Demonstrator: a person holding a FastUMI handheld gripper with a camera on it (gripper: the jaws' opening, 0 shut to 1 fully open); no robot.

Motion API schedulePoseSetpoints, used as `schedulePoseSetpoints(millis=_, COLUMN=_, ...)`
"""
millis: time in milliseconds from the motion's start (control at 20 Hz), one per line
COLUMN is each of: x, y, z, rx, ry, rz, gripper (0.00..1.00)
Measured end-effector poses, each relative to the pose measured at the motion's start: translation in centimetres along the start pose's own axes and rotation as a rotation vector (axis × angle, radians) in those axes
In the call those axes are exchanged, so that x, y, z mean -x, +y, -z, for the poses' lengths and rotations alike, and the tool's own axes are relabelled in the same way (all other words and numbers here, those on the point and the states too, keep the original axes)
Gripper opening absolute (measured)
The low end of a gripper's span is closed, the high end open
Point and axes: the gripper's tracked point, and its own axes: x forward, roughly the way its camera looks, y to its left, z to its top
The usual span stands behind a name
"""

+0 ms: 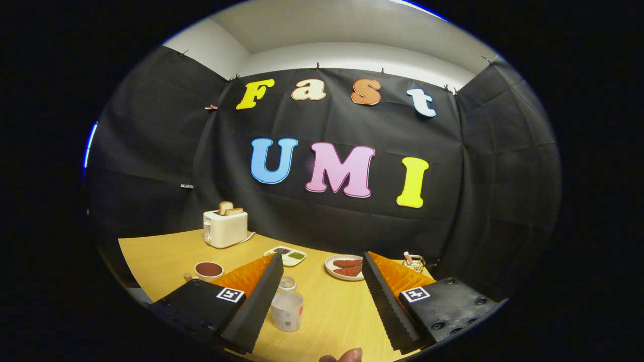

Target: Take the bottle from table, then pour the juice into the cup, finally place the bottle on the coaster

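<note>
Since the bottle (287,305) stands upright between my spread-apart gripper (318,291) fingers, hugging the left one, I'd nudge left before closing.

Light comes from overhead: the pale ceiling (352,30) above the black cloth is the brightest part, and the wooden surface (166,256) takes an even, warm glow with no hard glare. The cloth soaks up light and stays dark, only its creases showing. My gripper (319,296) holds its fingers spread wide; their inner faces are in shade. The clear bottle (287,305) carries a soft highlight on its cap. The fisheye lens bends the surface's edge and wall seams strongly near the rim, where sharpness softens. The toaster (225,229) reads crisp.
</note>
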Motion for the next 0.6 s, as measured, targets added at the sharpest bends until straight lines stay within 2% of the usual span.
schedulePoseSetpoints(millis=600, x=-3.2, y=4.5, z=13.2, rx=-0.026, ry=0.12, rz=0.081, gripper=0.97)
